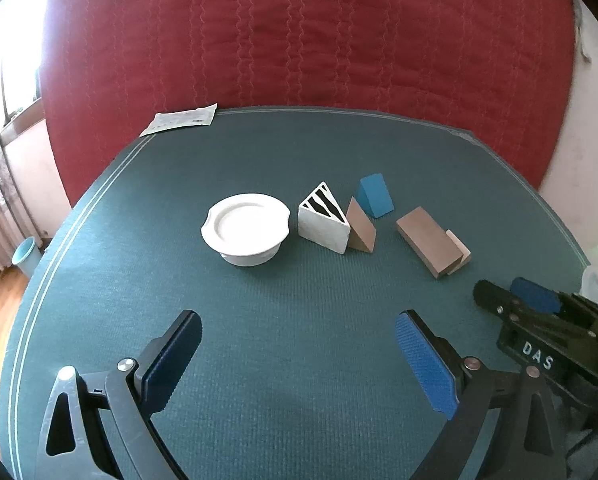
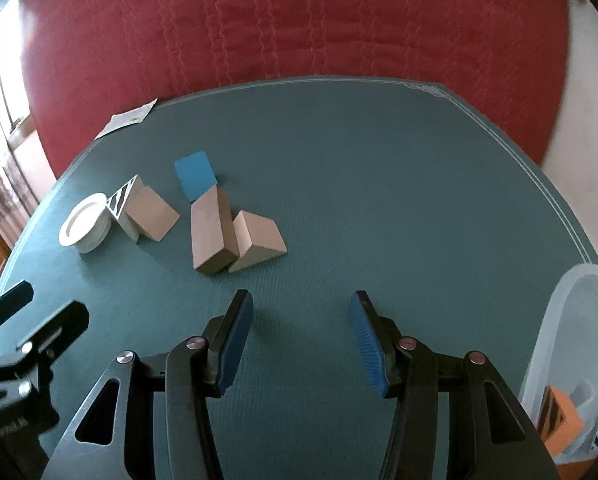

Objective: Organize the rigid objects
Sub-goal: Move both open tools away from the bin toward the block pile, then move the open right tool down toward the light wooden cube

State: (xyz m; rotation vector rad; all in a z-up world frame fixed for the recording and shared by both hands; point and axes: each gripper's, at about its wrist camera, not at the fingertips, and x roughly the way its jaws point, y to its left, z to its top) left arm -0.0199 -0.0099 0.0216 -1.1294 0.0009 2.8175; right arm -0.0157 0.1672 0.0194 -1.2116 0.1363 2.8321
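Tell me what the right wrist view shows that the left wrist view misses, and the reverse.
Only the right wrist view: the inside of the clear plastic bin at the table's right edge, with an orange block in it.

Only the left wrist view: a light blue cup on the floor.

Both: the white dish, striped wedge, blue block, tan blocks, the paper, and both grippers, jaws open and empty.

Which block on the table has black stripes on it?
The white triangle block beside the white dish. Its top face has black stripes; the other blocks are plain tan or blue.
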